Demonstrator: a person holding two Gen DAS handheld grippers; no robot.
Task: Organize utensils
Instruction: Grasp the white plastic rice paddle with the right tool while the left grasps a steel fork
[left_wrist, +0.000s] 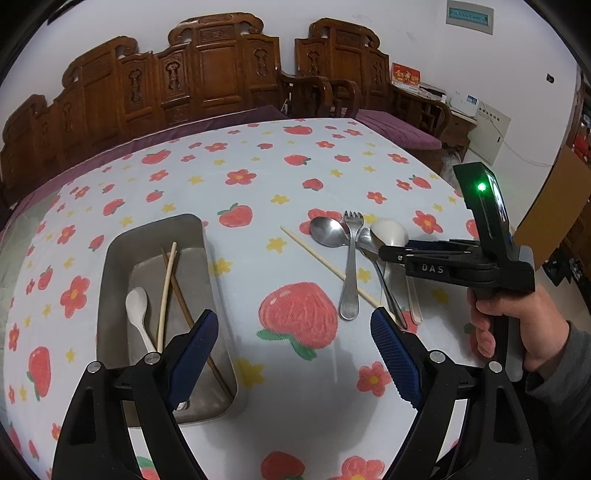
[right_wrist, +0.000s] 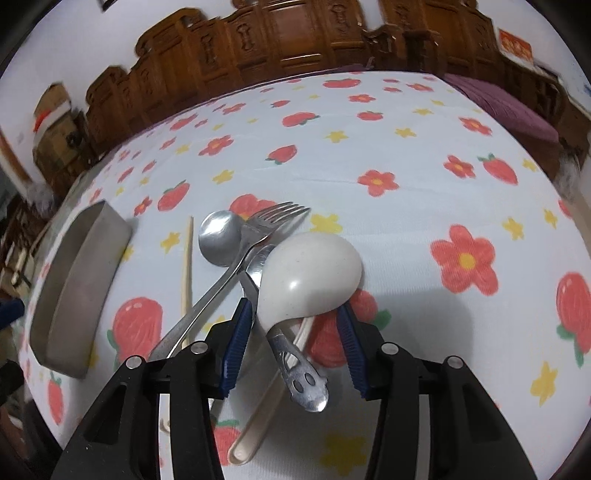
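My left gripper (left_wrist: 293, 325) is open and holds nothing, hovering over the tablecloth just right of the metal tray (left_wrist: 155, 229). In the tray lie a small white spoon (left_wrist: 136, 302) and two chopsticks (left_wrist: 166, 291). To the right is a pile: a metal spoon (left_wrist: 327, 230), a fork (left_wrist: 351, 273), a loose chopstick (left_wrist: 314, 251), a second metal spoon (left_wrist: 369, 240) and a large white spoon (left_wrist: 389, 230). My right gripper (right_wrist: 293, 317) is low over the pile, its jaws open on either side of the large white spoon's (right_wrist: 314, 273) neck, above the second metal spoon's handle (right_wrist: 303, 376).
The table wears a white cloth with strawberries and flowers (left_wrist: 295, 314). Carved wooden chairs (left_wrist: 207, 74) stand along its far edge. A hand in a grey sleeve (left_wrist: 517, 321) grips the right gripper's handle. In the right wrist view the tray (right_wrist: 74, 277) sits at the left.
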